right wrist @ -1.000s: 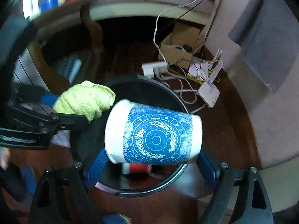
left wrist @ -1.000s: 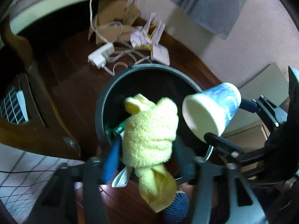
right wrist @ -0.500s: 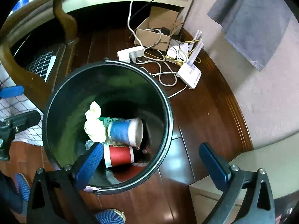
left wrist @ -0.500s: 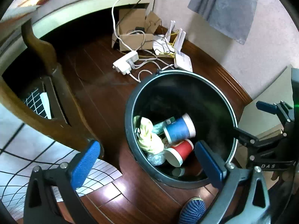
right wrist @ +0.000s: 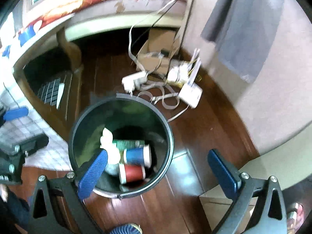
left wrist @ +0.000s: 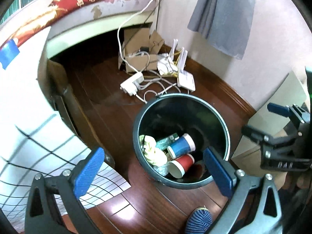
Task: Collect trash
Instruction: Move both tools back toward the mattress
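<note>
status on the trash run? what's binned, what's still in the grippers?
Done: the yellow cloth, blue cup and red cup lie in the black bin, beside a green wrapper. In hand: nothing; the left gripper and right gripper are both open and empty above it. Left: no loose trash shows on the floor, only cables and a cardboard box by the wall.

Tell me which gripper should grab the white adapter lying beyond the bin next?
Probably left: both are open and empty, but the left gripper has the white adapter nearer its centreline; the right gripper sits further right.
</note>
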Demonstrator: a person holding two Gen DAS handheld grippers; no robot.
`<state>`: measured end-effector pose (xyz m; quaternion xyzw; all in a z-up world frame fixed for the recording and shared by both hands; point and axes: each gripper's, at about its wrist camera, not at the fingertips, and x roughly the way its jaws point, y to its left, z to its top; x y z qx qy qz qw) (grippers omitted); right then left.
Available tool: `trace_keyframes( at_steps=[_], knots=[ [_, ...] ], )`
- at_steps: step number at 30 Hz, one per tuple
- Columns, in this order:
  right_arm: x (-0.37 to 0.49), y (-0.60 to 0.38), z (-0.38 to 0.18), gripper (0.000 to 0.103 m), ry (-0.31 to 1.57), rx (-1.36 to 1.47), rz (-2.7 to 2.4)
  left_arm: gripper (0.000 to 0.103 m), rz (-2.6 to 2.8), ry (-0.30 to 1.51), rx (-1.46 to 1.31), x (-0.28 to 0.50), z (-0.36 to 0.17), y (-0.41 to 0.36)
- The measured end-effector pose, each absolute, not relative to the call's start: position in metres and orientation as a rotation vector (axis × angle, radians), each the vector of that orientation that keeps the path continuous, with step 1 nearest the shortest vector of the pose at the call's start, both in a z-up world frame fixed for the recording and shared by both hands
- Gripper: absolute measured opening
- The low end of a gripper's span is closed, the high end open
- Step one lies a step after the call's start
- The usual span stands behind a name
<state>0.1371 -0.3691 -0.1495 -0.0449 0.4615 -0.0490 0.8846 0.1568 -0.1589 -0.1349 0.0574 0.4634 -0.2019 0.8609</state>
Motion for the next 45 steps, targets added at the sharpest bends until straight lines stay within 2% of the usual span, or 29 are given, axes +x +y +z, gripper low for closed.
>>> trace_keyframes(
  at_steps=[12,22,32,42,45],
  knots=[
    [0.134,-0.325,-0.066,0.103,0.740,-0.036,-0.054,0.102,-0.336,0.804,0.070,0.142,-0.055,-0.102],
    [0.164,-0.234,-0.032,0.103,0.699,-0.043,0.135,0.102,-0.162,0.730,-0.028,0.135,-0.032,-0.011],
    [0.198,-0.117,-0.018,0.103,0.649,-0.147,0.322,0.102,0.087,0.662,-0.116,0.126,-0.028,0.104],
    [0.255,-0.015,-0.037,0.103,0.695,-0.218,0.433,0.095,0.181,0.690,-0.145,0.161,-0.041,0.167],
    [0.274,0.002,-0.047,0.097,0.727,-0.233,0.449,0.093,0.183,0.706,-0.141,0.175,-0.048,0.176]
  ],
)
